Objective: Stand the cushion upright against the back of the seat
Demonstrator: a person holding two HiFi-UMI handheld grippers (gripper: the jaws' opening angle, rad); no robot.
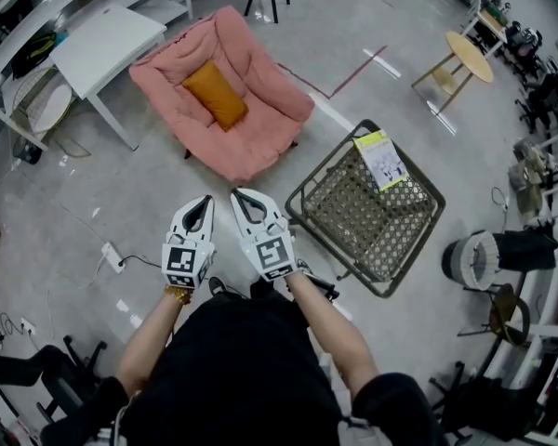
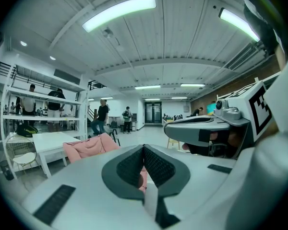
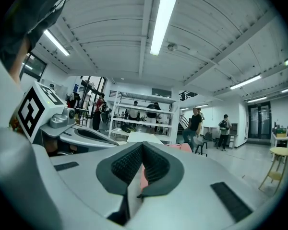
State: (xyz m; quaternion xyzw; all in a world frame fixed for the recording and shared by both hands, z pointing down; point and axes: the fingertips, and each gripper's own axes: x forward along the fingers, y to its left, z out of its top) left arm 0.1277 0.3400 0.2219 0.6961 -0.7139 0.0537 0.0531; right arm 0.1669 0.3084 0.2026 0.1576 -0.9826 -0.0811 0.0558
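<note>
An orange cushion (image 1: 216, 94) lies flat in the hollow of a pink padded chair (image 1: 260, 128) at the upper middle of the head view. My left gripper (image 1: 204, 200) and right gripper (image 1: 241, 193) are side by side over the floor, a short way in front of the chair and apart from it. Both are shut with nothing between the jaws. In the left gripper view the left gripper (image 2: 144, 147) points level at the pink chair (image 2: 89, 146). The right gripper (image 3: 142, 144) shows a strip of pink chair (image 3: 181, 147) past its tip. The cushion is hidden in both gripper views.
A woven metal-frame chair (image 1: 367, 214) with a yellow-green booklet (image 1: 381, 159) stands at the right. A white table (image 1: 107, 46) is left of the pink chair. A round wooden side table (image 1: 469, 57) stands far right. A power strip (image 1: 112, 256) and cables lie on the floor at left. Several people stand far off.
</note>
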